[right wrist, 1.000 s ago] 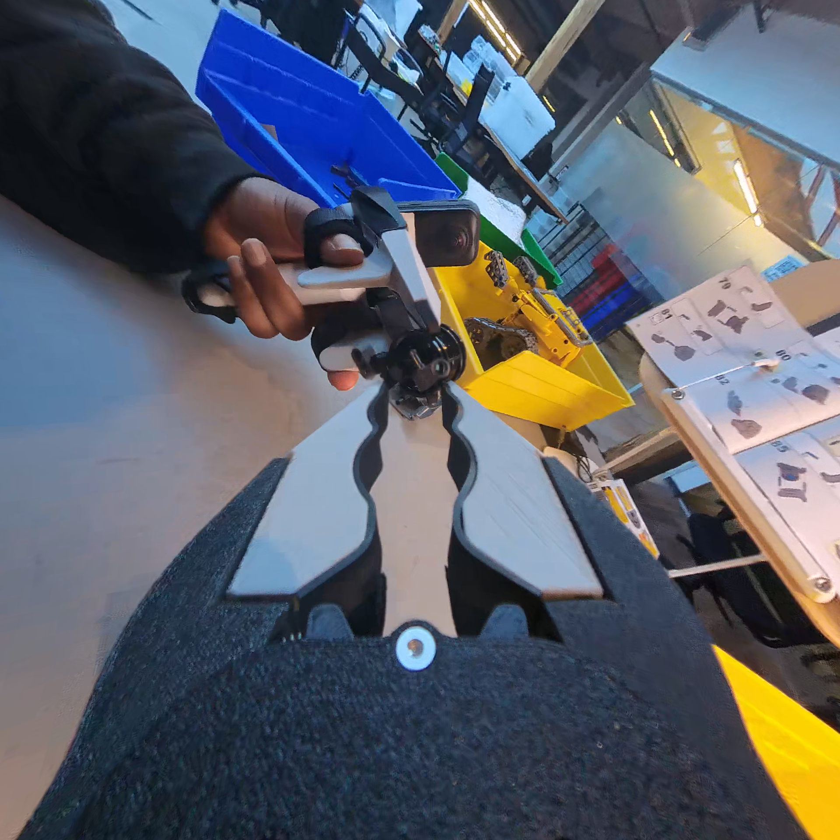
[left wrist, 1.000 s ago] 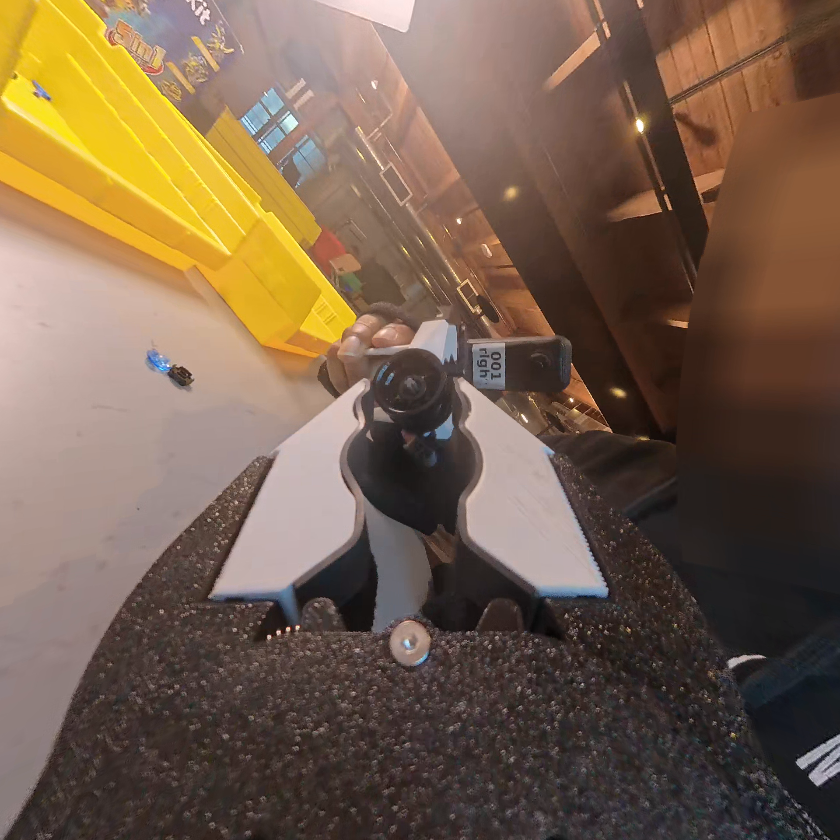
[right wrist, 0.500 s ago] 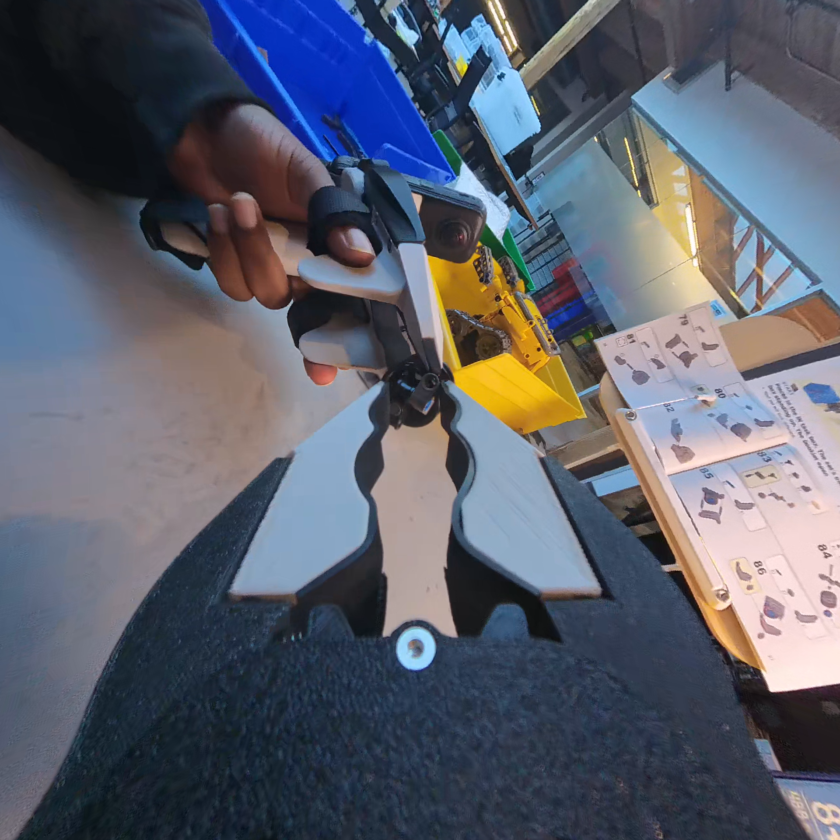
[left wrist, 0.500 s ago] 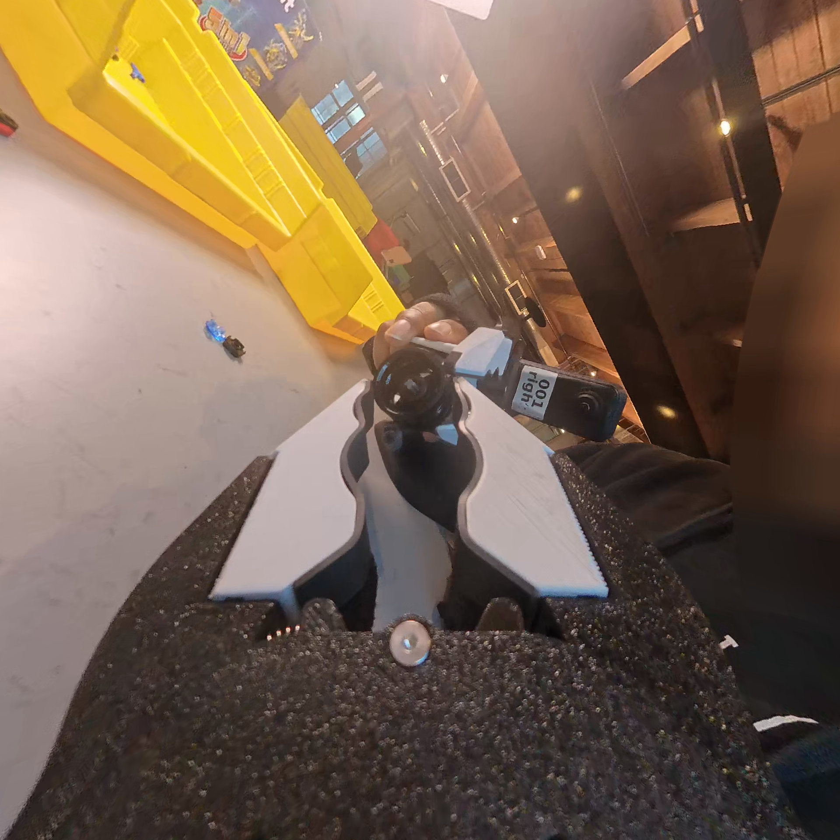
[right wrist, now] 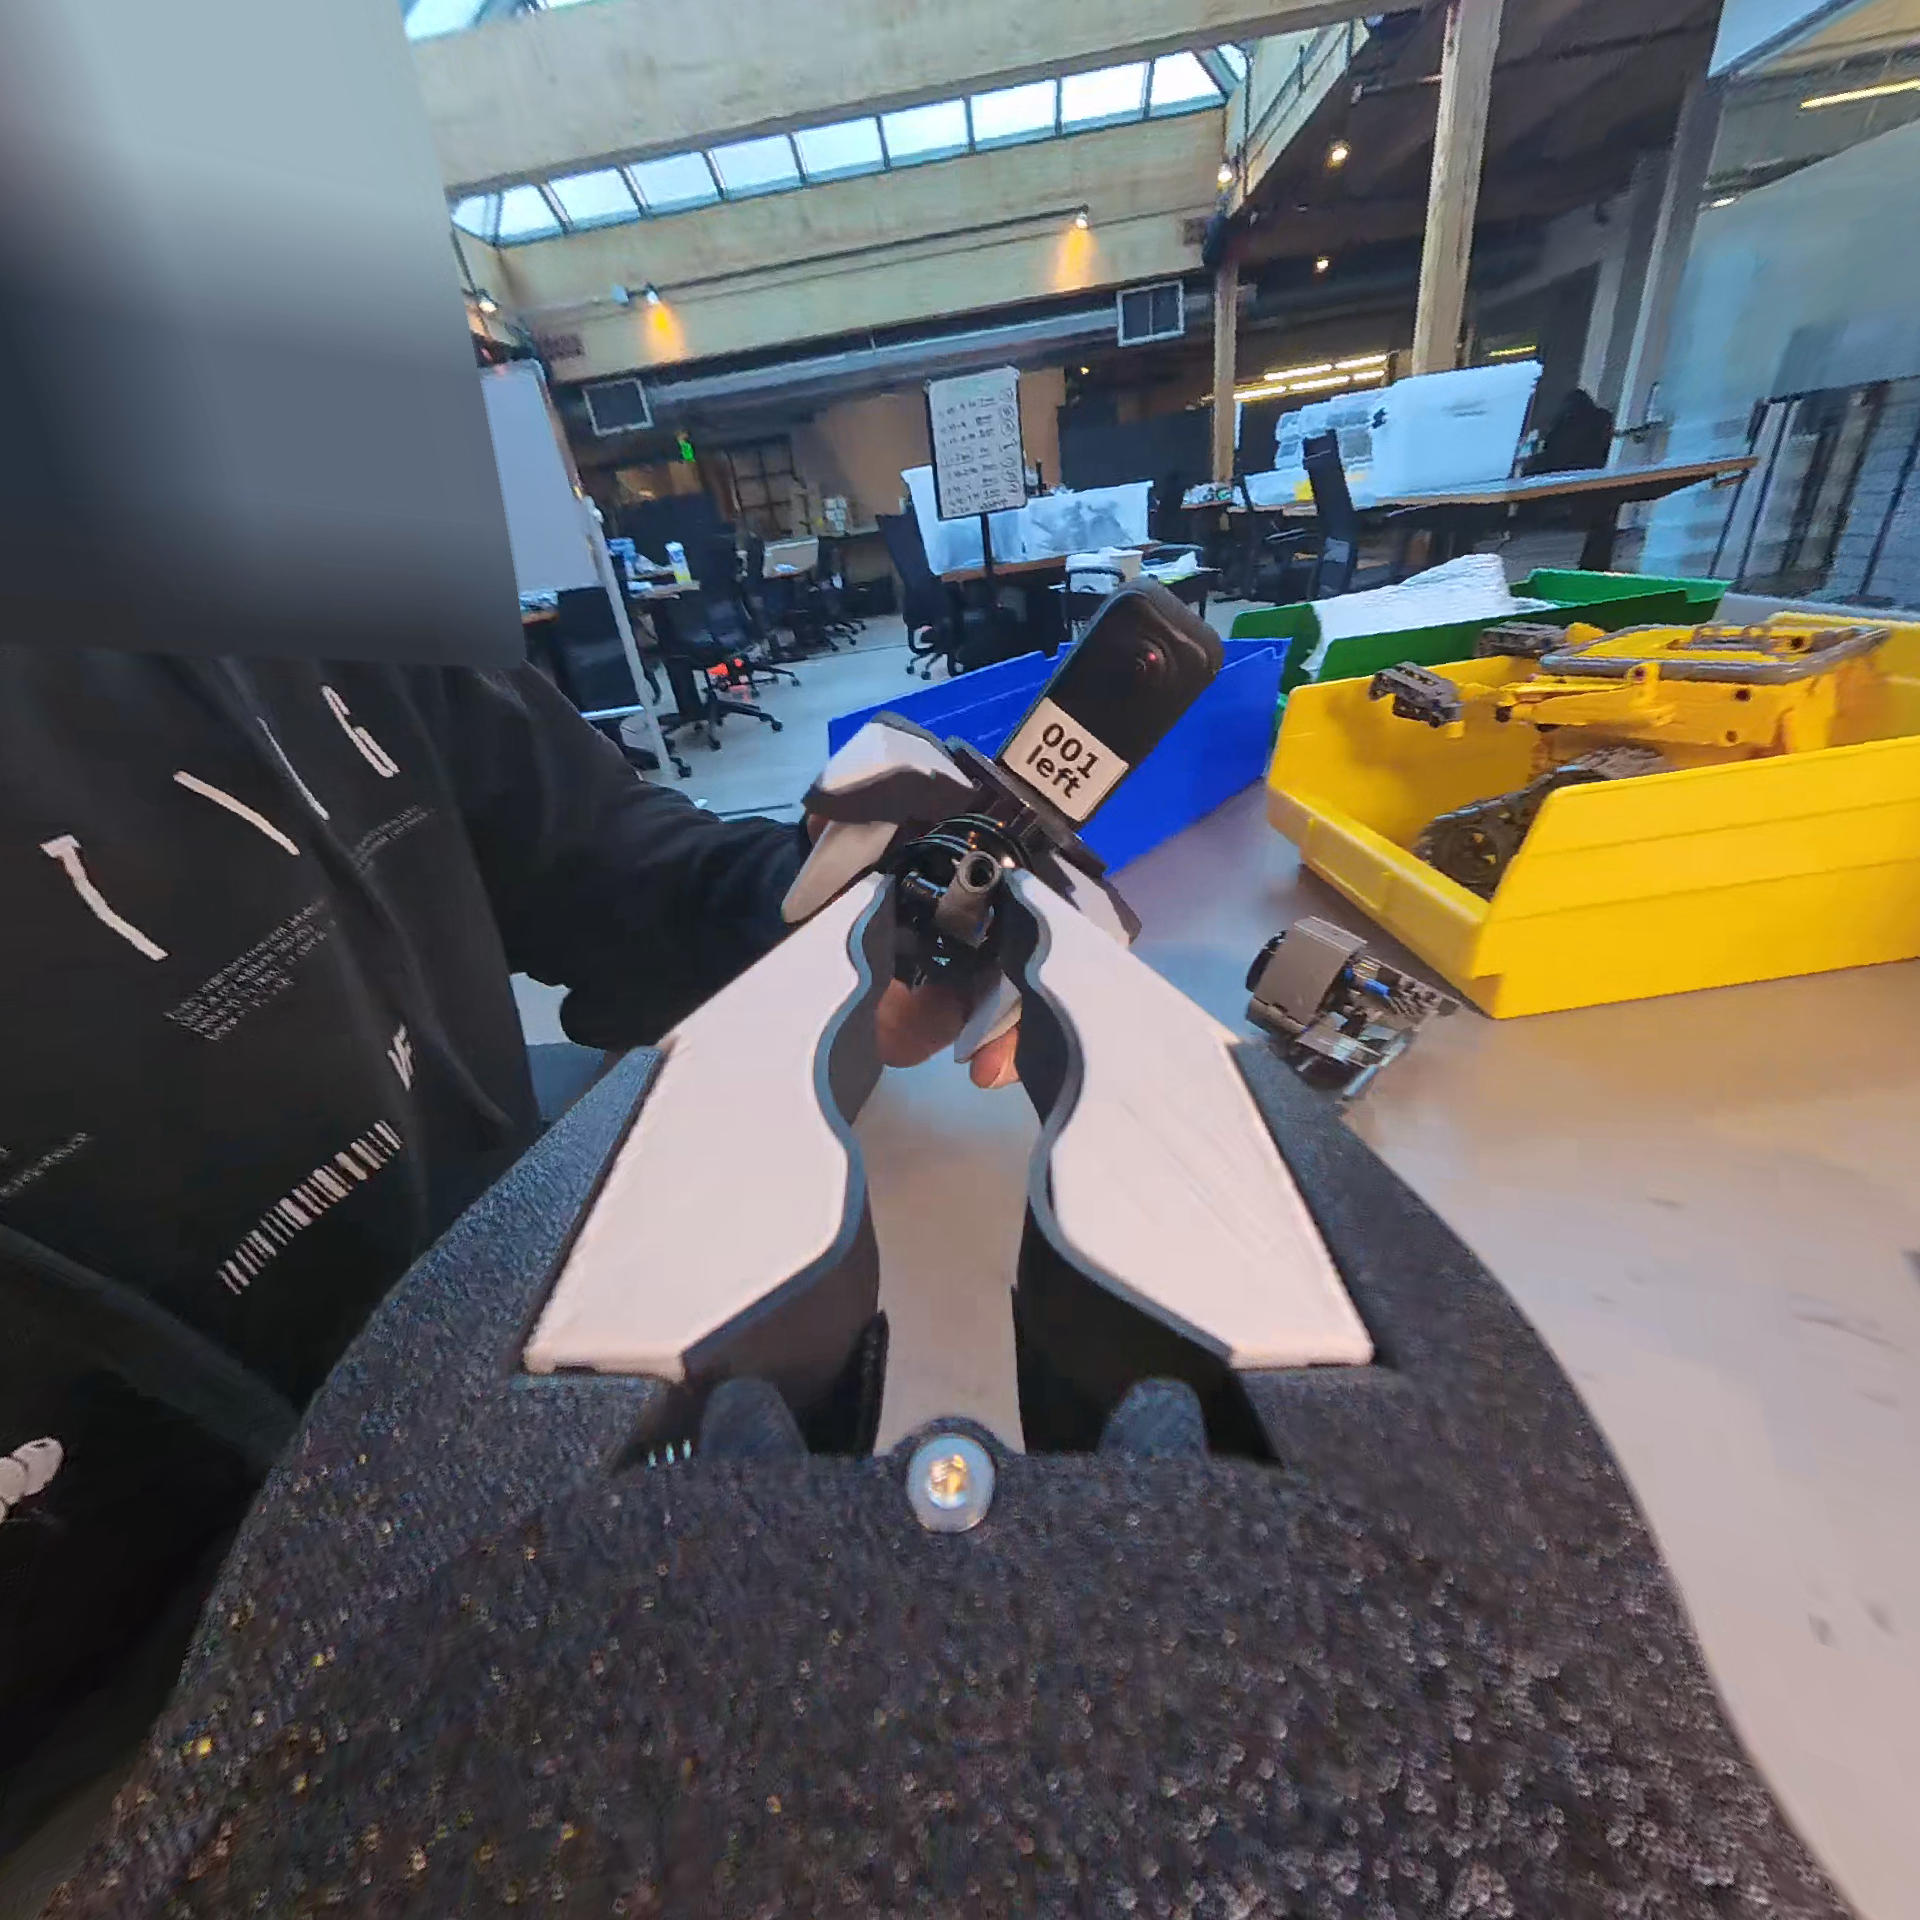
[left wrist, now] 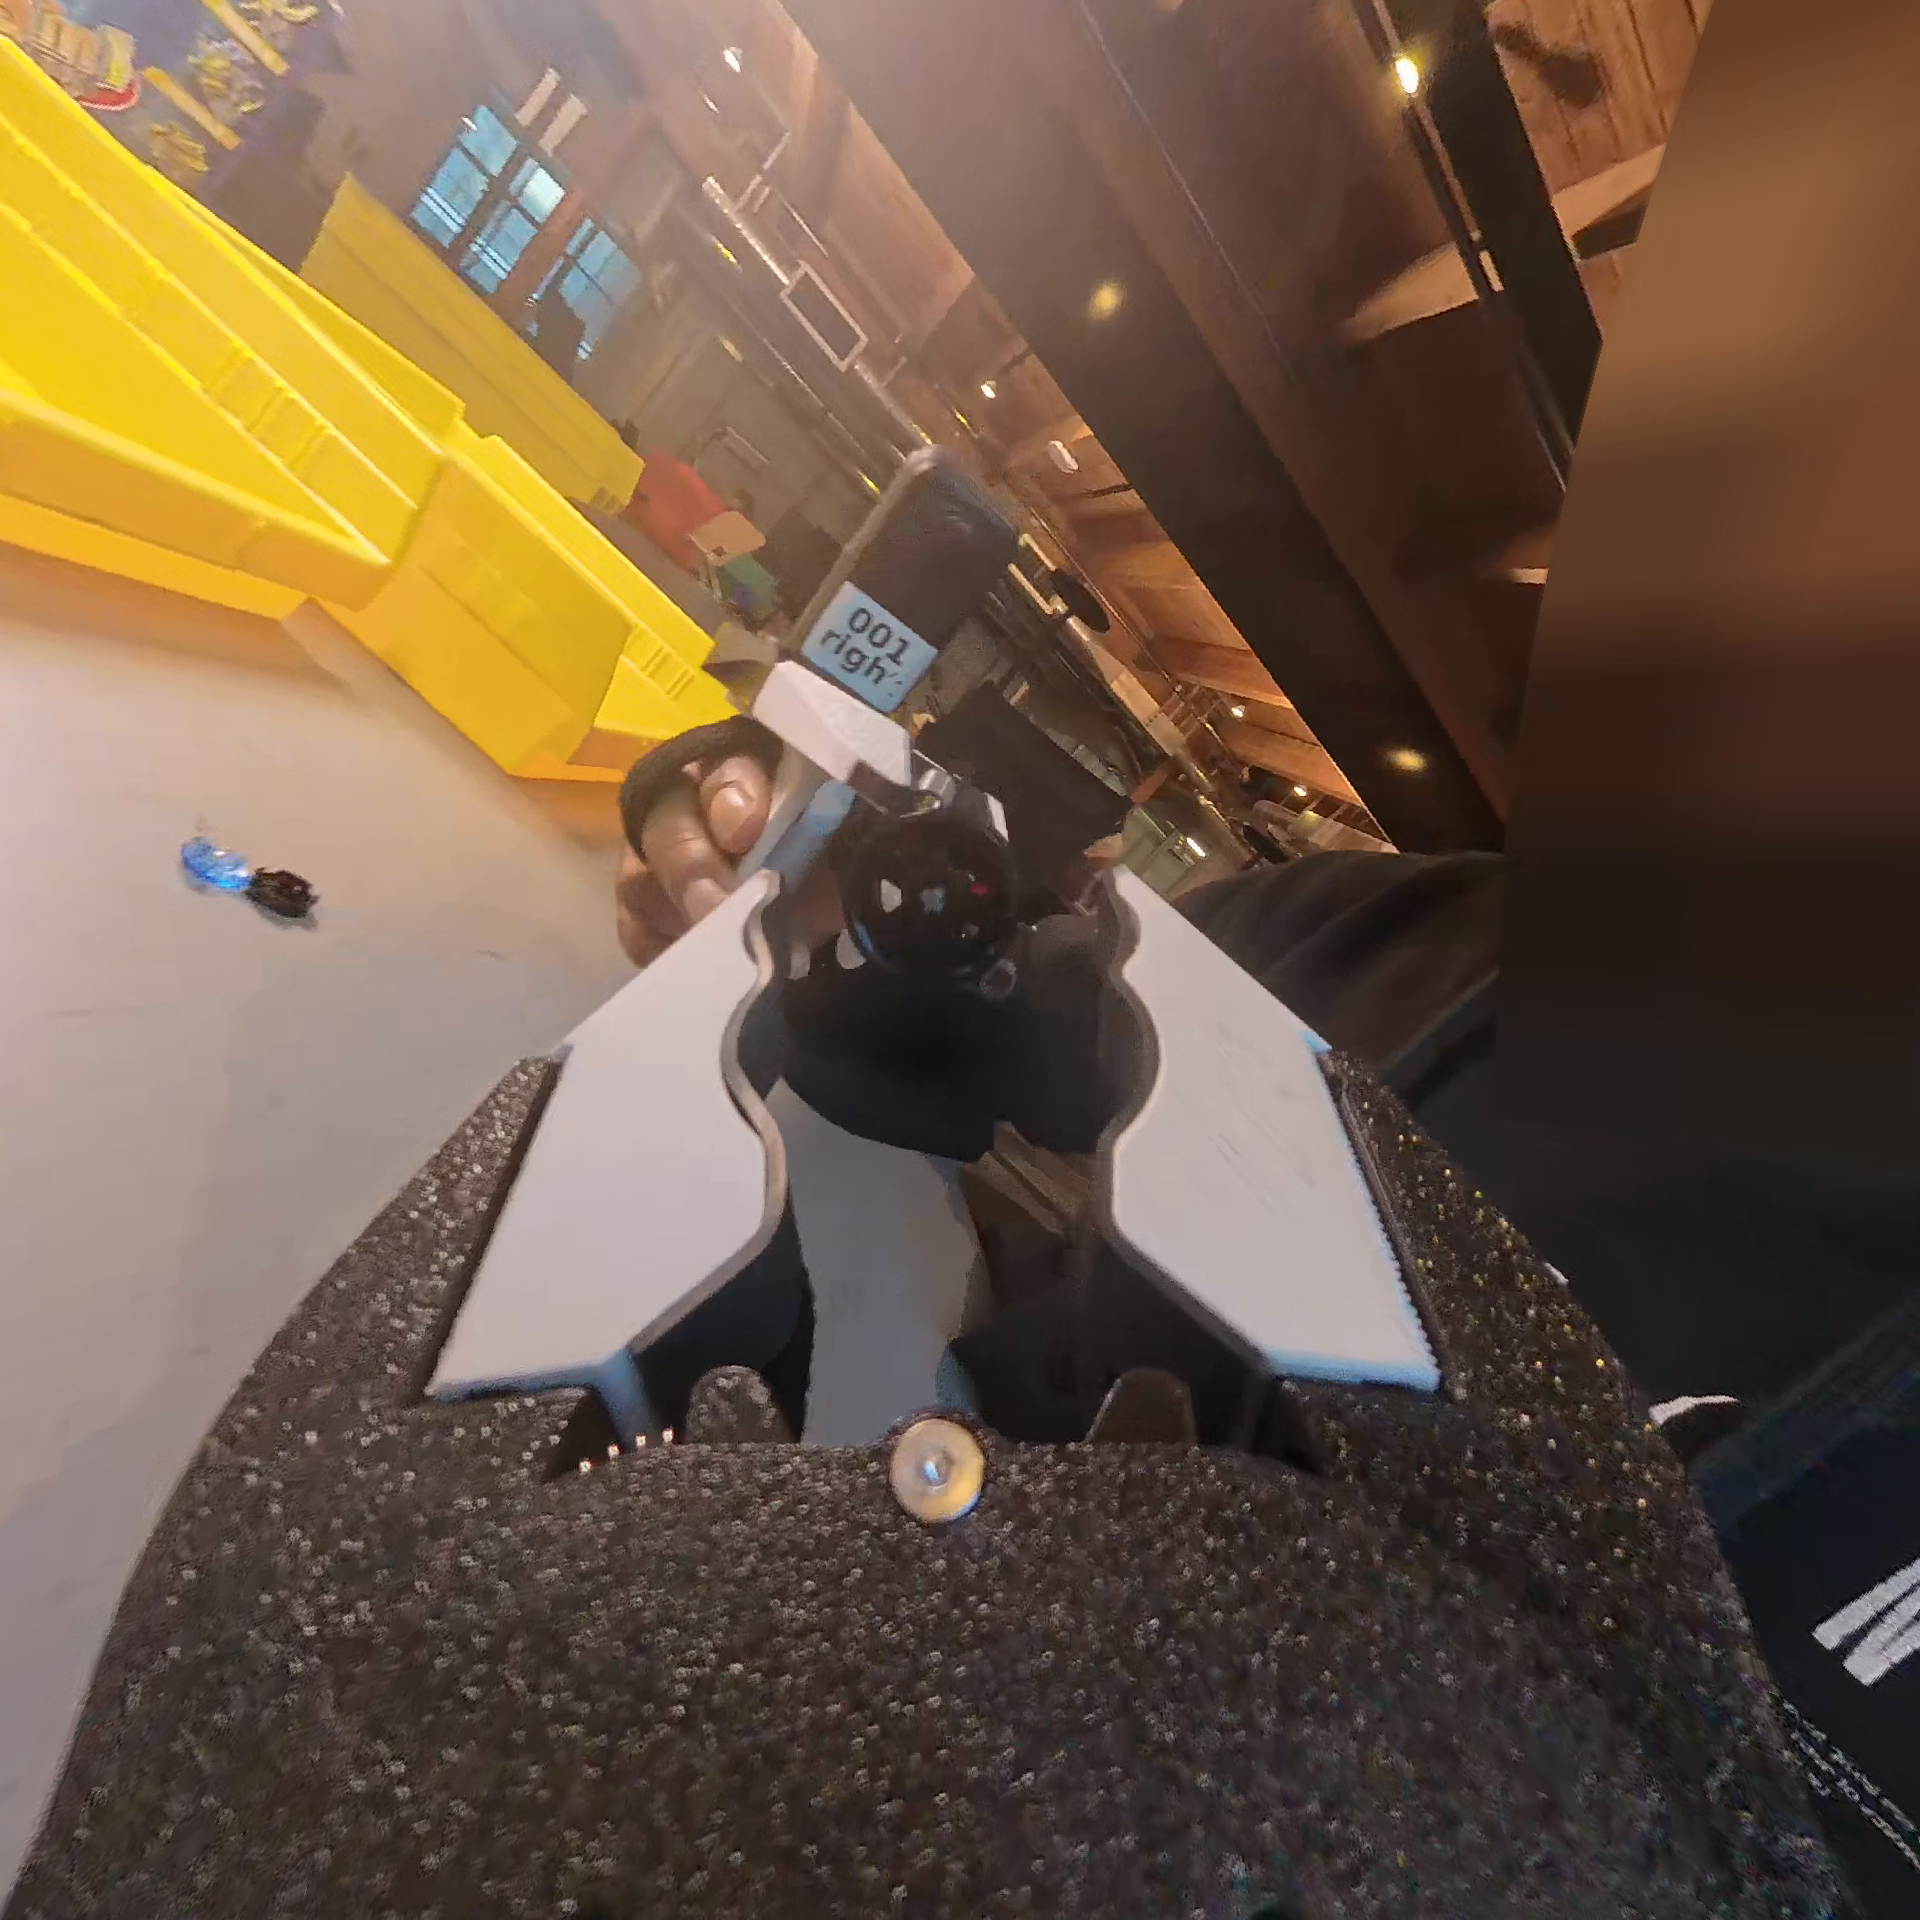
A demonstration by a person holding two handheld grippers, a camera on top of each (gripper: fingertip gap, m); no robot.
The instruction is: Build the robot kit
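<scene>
A: Pinching a black round part (right wrist: 951,896), the right gripper (right wrist: 945,909) is narrow, held above the table (right wrist: 1558,1195).
B: And the left gripper (left wrist: 940,914)?
A: Its tips flank the part; contact, I cannot tell.
B: Handling?
A: Probably light, stiff, smooth plastic. Grip the rim with 2 pads, not the stub pin (right wrist: 975,876).

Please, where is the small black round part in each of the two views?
Left wrist view: black round part just above centre, between the open left tool's tips.
Right wrist view: above centre, pinched by the right tool.
Shared landmark: the grey table.
</scene>
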